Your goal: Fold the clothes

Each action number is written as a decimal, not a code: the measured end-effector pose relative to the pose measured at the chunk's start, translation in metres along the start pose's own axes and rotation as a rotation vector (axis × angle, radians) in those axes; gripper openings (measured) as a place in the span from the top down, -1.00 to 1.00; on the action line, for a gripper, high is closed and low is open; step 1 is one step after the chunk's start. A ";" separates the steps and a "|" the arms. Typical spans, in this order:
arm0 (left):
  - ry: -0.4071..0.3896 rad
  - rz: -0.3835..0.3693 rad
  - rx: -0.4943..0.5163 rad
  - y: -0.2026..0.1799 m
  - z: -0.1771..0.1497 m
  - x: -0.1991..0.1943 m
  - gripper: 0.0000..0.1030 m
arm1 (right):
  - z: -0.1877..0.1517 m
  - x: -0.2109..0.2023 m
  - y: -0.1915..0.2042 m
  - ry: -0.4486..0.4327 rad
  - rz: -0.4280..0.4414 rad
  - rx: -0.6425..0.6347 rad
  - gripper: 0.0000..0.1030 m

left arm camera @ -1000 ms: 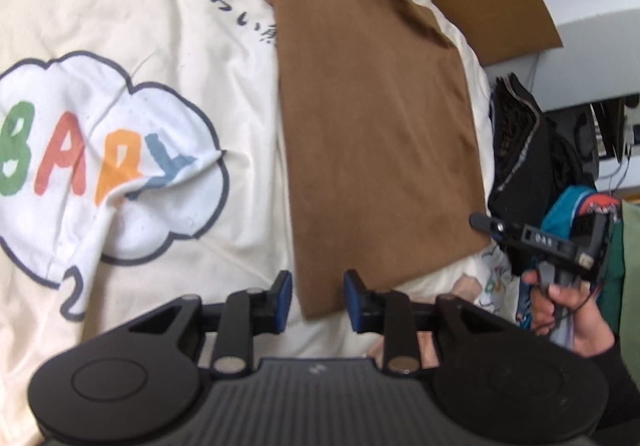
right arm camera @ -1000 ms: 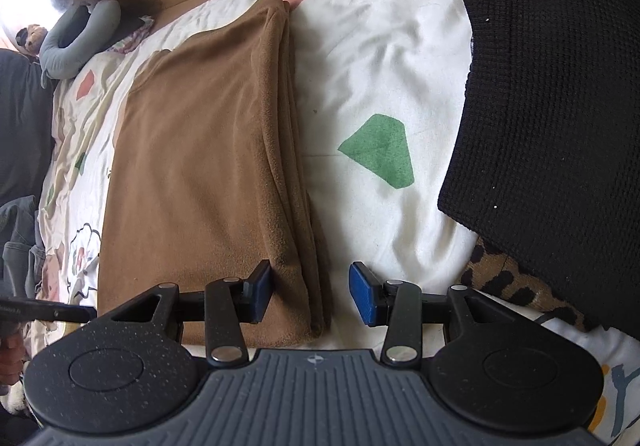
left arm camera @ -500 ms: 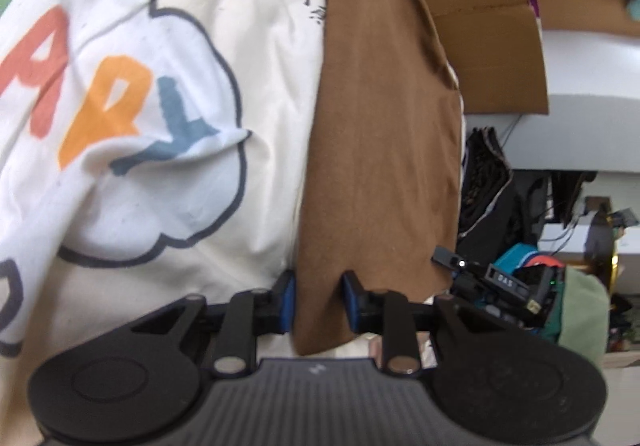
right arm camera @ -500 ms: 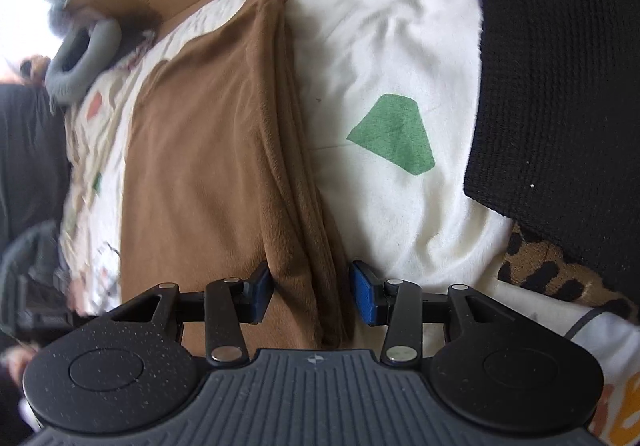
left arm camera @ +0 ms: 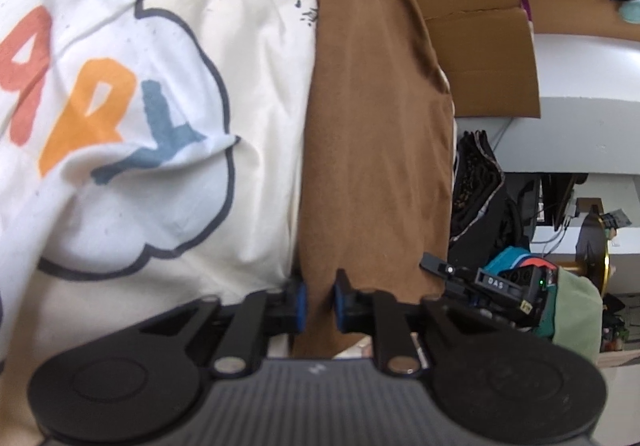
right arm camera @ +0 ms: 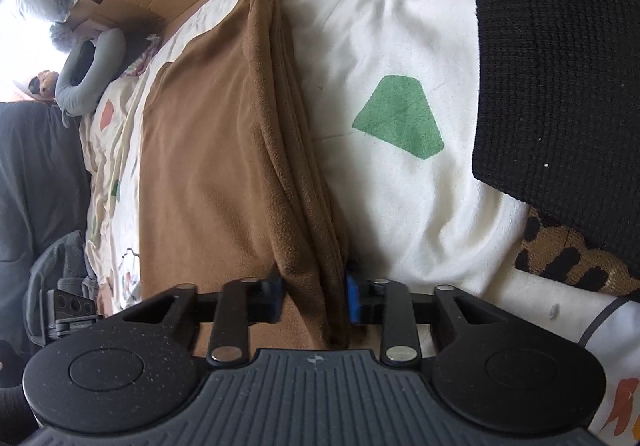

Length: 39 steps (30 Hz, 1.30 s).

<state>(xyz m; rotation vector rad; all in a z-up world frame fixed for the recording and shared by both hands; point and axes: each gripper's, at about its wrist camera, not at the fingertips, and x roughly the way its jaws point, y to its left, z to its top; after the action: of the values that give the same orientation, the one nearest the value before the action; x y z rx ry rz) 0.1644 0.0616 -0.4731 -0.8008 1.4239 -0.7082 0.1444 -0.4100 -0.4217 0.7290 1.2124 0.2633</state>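
Note:
A folded brown garment lies lengthwise on a cream printed bedsheet. My left gripper is shut on the garment's near left corner, with brown cloth pinched between the blue pads. In the right wrist view the same brown garment shows a thick stacked fold along its right side. My right gripper is shut on the near end of that fold, with the layers filling the gap between its fingers. The right gripper's body shows at the right of the left wrist view.
A black knit garment lies on the bed right of the brown one, over a leopard-print piece. Cardboard lines the bed's far edge. A grey neck pillow sits far left. Dark bags and clutter stand past the bedside.
Both grippers have slid forward onto the brown garment's near edge and closed on it, the left on the corner and the right on the thick fold.

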 end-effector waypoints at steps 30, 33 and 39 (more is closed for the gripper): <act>-0.006 0.051 0.022 -0.016 0.009 -0.055 0.89 | -0.027 -0.001 0.030 0.067 0.022 0.098 0.76; -0.001 0.068 0.021 -0.009 0.011 -0.052 0.89 | -0.033 0.009 0.028 0.075 0.013 0.114 0.76; 0.008 0.100 0.019 0.005 0.016 -0.046 0.89 | -0.039 0.014 0.022 0.046 0.019 0.129 0.49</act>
<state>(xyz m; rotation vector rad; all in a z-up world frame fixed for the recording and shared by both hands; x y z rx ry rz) 0.1787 0.1032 -0.4519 -0.7080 1.4521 -0.6480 0.1173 -0.3715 -0.4247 0.8507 1.2748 0.2201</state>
